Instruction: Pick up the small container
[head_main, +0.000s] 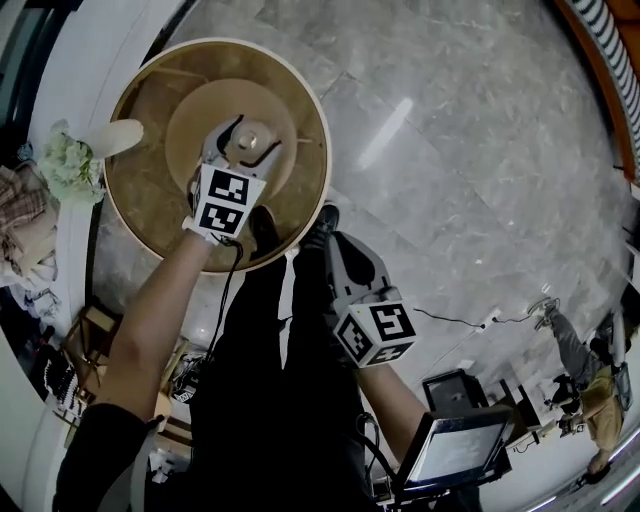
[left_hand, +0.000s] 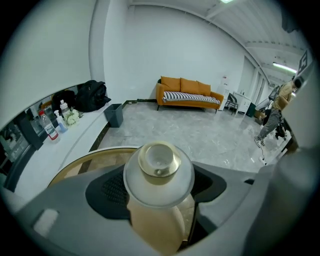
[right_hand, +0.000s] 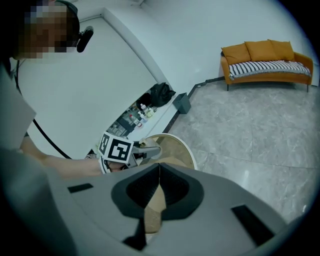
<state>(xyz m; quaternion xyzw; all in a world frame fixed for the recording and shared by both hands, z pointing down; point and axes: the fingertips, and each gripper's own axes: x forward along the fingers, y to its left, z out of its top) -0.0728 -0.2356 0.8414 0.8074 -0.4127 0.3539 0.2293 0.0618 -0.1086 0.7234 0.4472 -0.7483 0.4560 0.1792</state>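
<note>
The left gripper (head_main: 245, 150) is in the upper left of the head view, and its jaws are closed on both sides of the container (head_main: 254, 135), a frosted piece with a gold rim (left_hand: 159, 172), which fills the lower centre of the left gripper view. Under it is the round brown table (head_main: 150, 200). The right gripper (right_hand: 159, 175) has its jaws pressed together with nothing between them, at the table edge in the centre of the head view. An orange sofa (right_hand: 265, 60) stands far back, upper right.
</note>
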